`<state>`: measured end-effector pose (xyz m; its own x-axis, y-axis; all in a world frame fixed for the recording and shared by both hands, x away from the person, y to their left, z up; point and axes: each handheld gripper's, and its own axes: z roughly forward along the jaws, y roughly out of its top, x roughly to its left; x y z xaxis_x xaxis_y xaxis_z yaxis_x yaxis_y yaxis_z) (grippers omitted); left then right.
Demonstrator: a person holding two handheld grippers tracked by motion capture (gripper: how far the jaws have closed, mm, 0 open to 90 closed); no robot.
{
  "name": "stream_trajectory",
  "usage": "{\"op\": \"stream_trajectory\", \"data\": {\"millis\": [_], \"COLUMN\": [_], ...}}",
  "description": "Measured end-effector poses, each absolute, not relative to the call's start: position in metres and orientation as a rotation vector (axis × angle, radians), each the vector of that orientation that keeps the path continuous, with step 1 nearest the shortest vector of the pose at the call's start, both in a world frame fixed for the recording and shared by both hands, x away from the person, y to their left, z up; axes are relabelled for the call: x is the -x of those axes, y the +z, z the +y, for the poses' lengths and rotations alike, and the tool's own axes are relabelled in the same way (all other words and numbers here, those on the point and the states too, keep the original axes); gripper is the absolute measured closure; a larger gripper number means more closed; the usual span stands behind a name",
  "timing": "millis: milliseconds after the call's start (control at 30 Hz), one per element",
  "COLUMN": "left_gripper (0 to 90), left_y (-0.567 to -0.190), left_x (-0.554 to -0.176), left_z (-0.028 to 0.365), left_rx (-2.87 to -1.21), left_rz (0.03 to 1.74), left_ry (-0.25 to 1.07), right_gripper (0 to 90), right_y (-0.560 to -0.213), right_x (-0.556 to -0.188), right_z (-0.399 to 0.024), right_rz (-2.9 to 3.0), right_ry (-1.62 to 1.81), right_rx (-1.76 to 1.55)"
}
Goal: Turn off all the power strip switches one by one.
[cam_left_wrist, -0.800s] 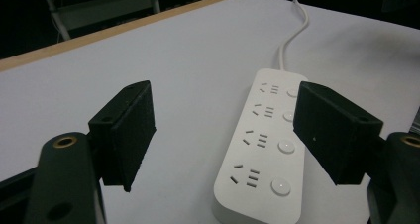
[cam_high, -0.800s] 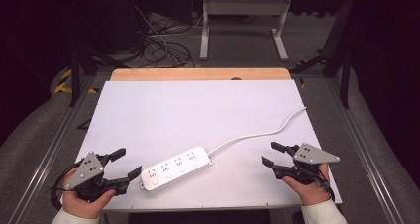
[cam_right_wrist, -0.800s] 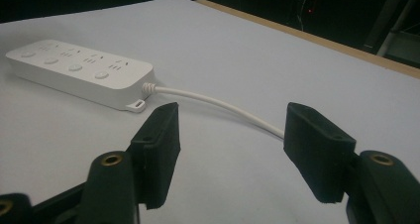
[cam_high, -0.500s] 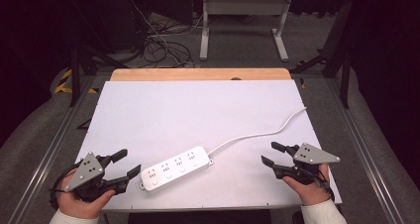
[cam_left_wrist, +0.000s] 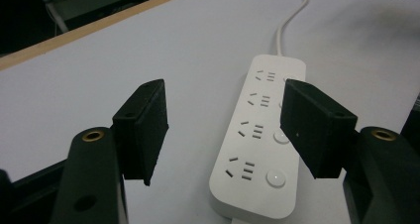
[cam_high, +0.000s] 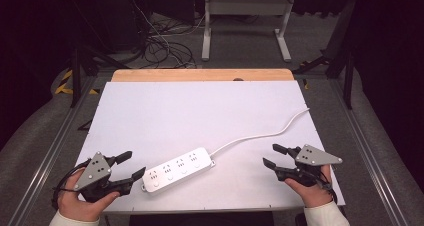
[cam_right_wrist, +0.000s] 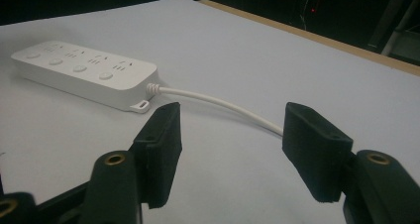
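The table (cam_high: 200, 111) runs out of the high view at its near edge, where both forearms are cut off at the sleeves. Its far strip of bare wood is partly lost in the dark behind.

The strip (cam_high: 178, 169) lies flat on the white top, just ahead of the left gripper (cam_high: 131, 166) and well to the side of the right gripper (cam_high: 274, 155). In the left gripper view the strip (cam_left_wrist: 260, 140) sits between and beyond the jaws, nearer the right-hand jaw, which hides part of its button row; its near end is cut by the bottom edge. In the right gripper view the strip (cam_right_wrist: 84, 73) lies up and left of the jaws, whole but slightly blurred, so socket detail is hard to read.

The cord (cam_high: 260, 133) leaves the strip's end and curves off toward the table's right edge; where it ends cannot be seen. In the right gripper view the cord (cam_right_wrist: 213, 104) crosses beyond the gap between the jaws and passes behind the right-hand jaw.

Both grippers have their jaws wide apart with nothing between them, each held in a hand just above the top.

Against the earlier frames, strip, cord and right gripper lie as they did; the left gripper shows no clear shift.
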<state>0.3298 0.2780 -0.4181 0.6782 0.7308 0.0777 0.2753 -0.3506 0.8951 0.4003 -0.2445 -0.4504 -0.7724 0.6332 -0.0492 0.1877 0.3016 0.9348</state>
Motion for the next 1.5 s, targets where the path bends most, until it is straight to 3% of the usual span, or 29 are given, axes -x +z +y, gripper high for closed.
{"op": "stream_trajectory", "data": {"millis": [133,367,467,1100,1233,1267,1300,1433,1500], "left_gripper": [33.5,40.3,41.1,46.6,54.5,62.0,62.0,87.2,90.0], "left_y": [-0.415,-0.413,-0.413,-0.416,-0.415,-0.415,-0.415,-0.412,-0.412], "left_x": [-0.329,-0.332,-0.335,-0.36,-0.36,-0.359,-0.359,-0.358,-0.358], "left_z": [0.273,0.267,0.264,0.238,0.239,0.239,0.24,0.241,0.24], "left_rx": [-1.926,-1.916,-1.905,-1.963,-1.978,-1.983,-1.993,-2.063,-2.08], "left_rz": [0.79,0.753,0.757,0.715,0.722,0.723,0.719,0.711,0.723], "left_ry": [0.52,0.498,0.426,0.401,0.379,0.377,0.381,0.393,0.379], "right_gripper": [41.3,41.3,41.3,41.7,41.6,41.6,41.6,41.6,41.6], "right_y": [-0.451,-0.452,-0.451,-0.453,-0.453,-0.453,-0.453,-0.453,-0.453], "right_x": [-0.4,-0.4,-0.4,-0.4,-0.4,-0.4,-0.4,-0.4,-0.4], "right_z": [-0.244,-0.242,-0.242,-0.241,-0.241,-0.241,-0.241,-0.24,-0.24], "right_rz": [2.168,2.177,2.178,2.193,2.191,2.195,2.195,2.195,2.195], "right_ry": [1.465,1.469,1.473,1.474,1.476,1.472,1.472,1.473,1.473], "right_rx": [-0.733,-0.727,-0.722,-0.721,-0.723,-0.722,-0.722,-0.721,-0.72]}}
